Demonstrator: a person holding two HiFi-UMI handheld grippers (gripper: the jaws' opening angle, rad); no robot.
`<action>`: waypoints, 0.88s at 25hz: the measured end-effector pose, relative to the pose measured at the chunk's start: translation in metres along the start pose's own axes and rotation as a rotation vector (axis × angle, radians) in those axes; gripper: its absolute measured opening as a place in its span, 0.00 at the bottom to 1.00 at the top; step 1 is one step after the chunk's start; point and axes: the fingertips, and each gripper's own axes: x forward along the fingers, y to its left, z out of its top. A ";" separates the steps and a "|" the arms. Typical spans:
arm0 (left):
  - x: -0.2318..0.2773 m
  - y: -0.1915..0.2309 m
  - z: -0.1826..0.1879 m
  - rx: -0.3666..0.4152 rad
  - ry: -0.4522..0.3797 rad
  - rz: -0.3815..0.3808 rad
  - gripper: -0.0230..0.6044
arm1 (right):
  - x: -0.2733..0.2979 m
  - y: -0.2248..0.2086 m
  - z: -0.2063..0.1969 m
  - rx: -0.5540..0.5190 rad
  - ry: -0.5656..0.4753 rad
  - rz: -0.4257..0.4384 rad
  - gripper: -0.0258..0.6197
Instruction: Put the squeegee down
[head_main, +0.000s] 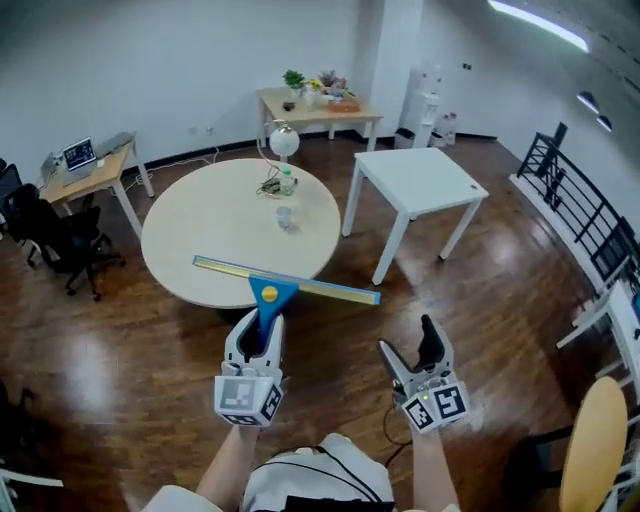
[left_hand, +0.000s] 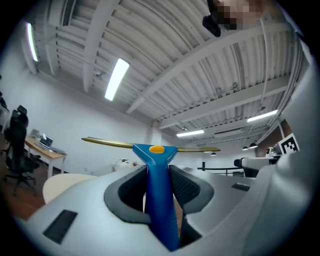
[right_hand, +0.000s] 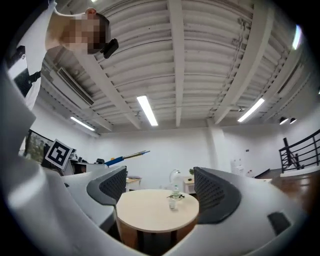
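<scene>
The squeegee (head_main: 270, 292) has a blue handle, an orange dot and a long yellow-edged blade (head_main: 290, 279) lying crosswise over the near edge of the round table (head_main: 215, 235). My left gripper (head_main: 260, 335) is shut on the blue handle (left_hand: 161, 200), its dark pads pressing both sides, with the blade (left_hand: 110, 143) held level in the air. My right gripper (head_main: 412, 356) stands open beside it with nothing between its jaws. Through the right gripper (right_hand: 159, 192) the round table (right_hand: 150, 207) shows ahead, and the squeegee (right_hand: 122, 158) pokes in from the left.
On the round table stand a glass (head_main: 285, 217), a small bottle (head_main: 287, 180) and a white lamp (head_main: 284, 141). A white square table (head_main: 420, 180) is to the right, wooden desks (head_main: 315, 108) at the back, black chairs (head_main: 60, 235) at left, a yellow chair (head_main: 595, 450) near right.
</scene>
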 end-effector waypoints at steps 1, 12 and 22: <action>0.000 0.019 -0.001 0.007 -0.006 0.037 0.23 | 0.023 0.007 -0.008 0.010 0.000 0.039 0.74; 0.053 0.270 -0.010 0.032 0.037 0.424 0.23 | 0.333 0.106 -0.109 0.106 0.051 0.415 0.74; 0.149 0.419 -0.047 0.013 0.170 0.627 0.23 | 0.531 0.122 -0.193 0.253 0.172 0.566 0.74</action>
